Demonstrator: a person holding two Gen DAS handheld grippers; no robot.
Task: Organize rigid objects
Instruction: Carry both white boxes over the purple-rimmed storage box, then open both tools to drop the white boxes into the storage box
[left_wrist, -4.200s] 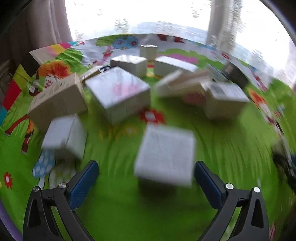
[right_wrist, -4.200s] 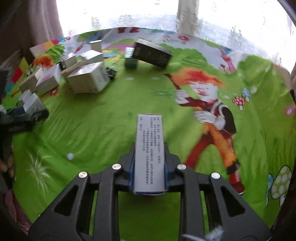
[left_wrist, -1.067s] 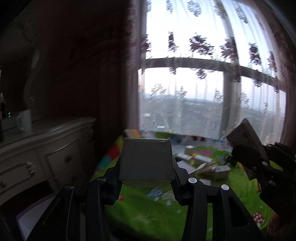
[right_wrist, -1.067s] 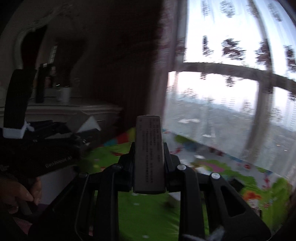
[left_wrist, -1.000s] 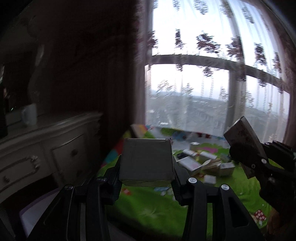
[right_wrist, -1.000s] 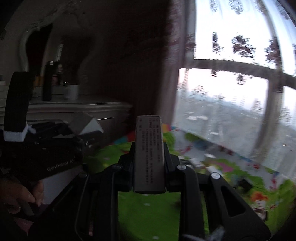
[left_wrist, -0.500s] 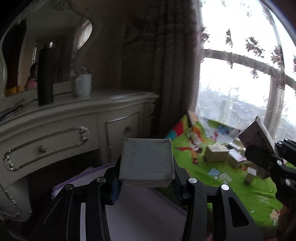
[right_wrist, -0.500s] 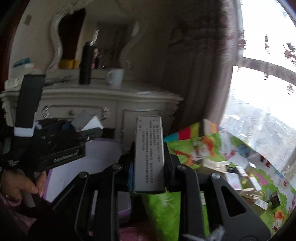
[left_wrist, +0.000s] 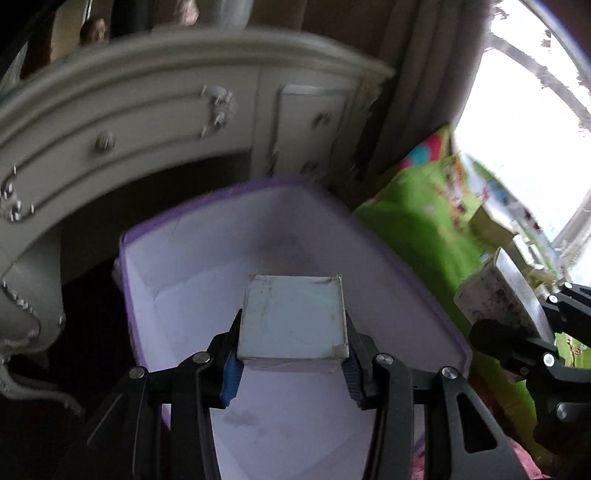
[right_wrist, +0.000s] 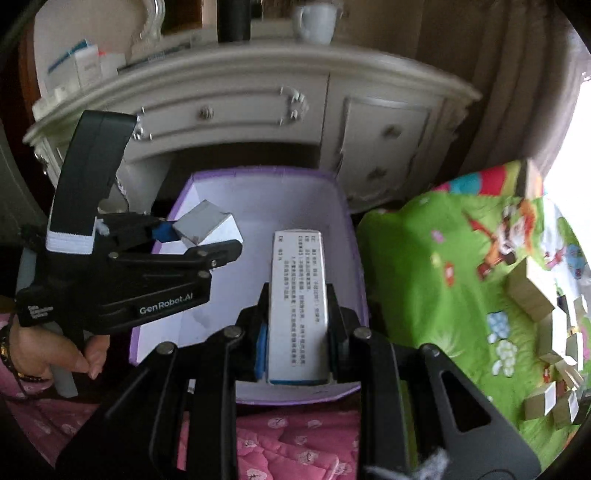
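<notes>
My left gripper (left_wrist: 291, 363) is shut on a square white box (left_wrist: 293, 319) and holds it over a white storage bin with a purple rim (left_wrist: 207, 199). The same gripper (right_wrist: 201, 236) and its box (right_wrist: 207, 227) show at the left of the right wrist view, above the bin (right_wrist: 258, 171). My right gripper (right_wrist: 297, 328) is shut on a long narrow white box with printed text (right_wrist: 297, 295), also held above the bin. This gripper with its box (left_wrist: 498, 295) shows at the right edge of the left wrist view.
A cream dresser (right_wrist: 258, 96) with drawers stands right behind the bin, with a mug (right_wrist: 316, 18) on top. A green cartoon play mat (right_wrist: 443, 280) lies to the right with several more boxes (right_wrist: 532, 291). Pink floral fabric (right_wrist: 291, 443) lies below the bin.
Both grippers swung left from the play mat and window and tilted down. They now hold their boxes over the purple-rimmed bin in front of the dresser.
</notes>
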